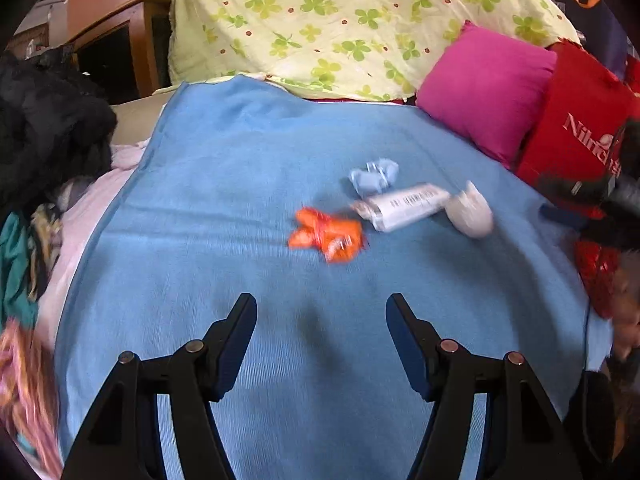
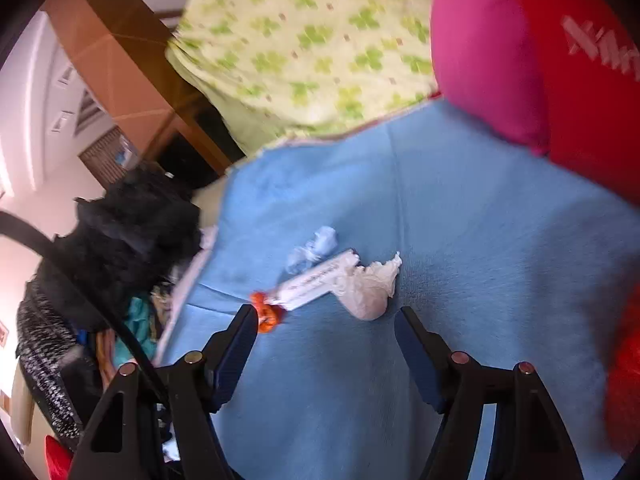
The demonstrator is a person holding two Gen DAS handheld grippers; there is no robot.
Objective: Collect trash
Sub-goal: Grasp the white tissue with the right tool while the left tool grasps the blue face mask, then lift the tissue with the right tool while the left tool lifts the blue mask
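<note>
Several bits of trash lie on a blue blanket (image 1: 240, 200): an orange wrapper (image 1: 326, 234), a white tube-shaped wrapper with a barcode (image 1: 400, 206), a crumpled white tissue (image 1: 472, 212) and a crumpled pale blue paper (image 1: 374, 178). My left gripper (image 1: 322, 308) hovers open just short of the orange wrapper, nothing between its fingers. In the right wrist view the same pile shows: orange wrapper (image 2: 266, 314), white tube wrapper (image 2: 316, 282), tissue (image 2: 370, 288), blue paper (image 2: 316, 246). My right gripper (image 2: 326, 316) is open, its tips close below the tissue and holding nothing.
A clover-print pillow (image 1: 328, 24) lies at the head of the bed, with a pink cushion (image 1: 488, 92) and a red cushion (image 1: 580, 128) on the right. Dark clothes (image 1: 44, 128) pile up on the left. Wooden furniture (image 1: 116, 20) stands behind.
</note>
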